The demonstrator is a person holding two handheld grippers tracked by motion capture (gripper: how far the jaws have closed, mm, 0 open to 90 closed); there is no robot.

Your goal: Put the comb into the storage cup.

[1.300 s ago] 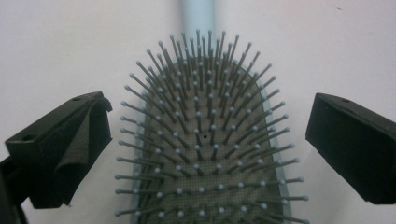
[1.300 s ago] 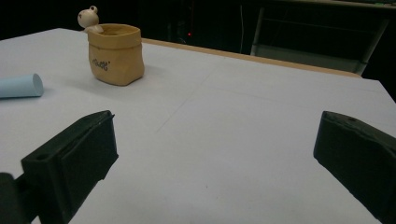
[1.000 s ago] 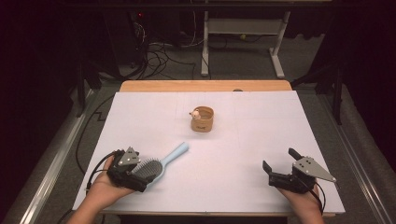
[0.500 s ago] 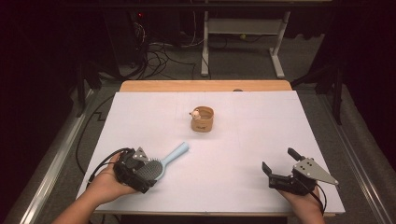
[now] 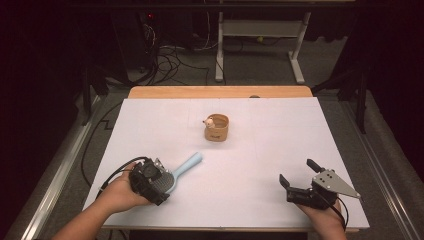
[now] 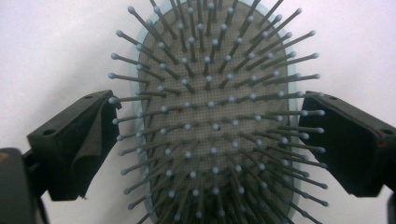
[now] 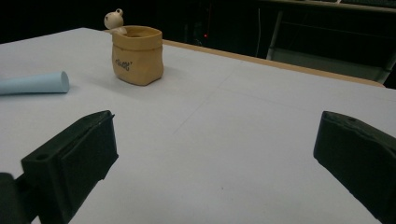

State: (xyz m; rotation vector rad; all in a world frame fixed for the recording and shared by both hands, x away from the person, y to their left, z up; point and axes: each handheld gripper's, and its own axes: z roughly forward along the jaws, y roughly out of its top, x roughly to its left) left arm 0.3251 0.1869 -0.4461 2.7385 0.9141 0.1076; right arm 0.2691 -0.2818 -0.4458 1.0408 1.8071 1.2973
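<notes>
On the white table (image 5: pixel 260 165), a hairbrush (image 5: pixel 175 174) is lying near-left, handle aimed far-right; its head is being straddled by the left tongs (image 6: pixel 205 135), just closing but unclenched. The right tongs (image 5: pixel 300 177) are being held released, well apart.

The hairbrush (image 6: pixel 210 121) looks like pale blue plastic, its pad matt grey with ball-tipped pins. The bench (image 5: pixel 280 150) has a smooth matt white top with a wooden far edge. The little pot (image 7: pixel 137 55) seems matt tan ceramic.
</notes>
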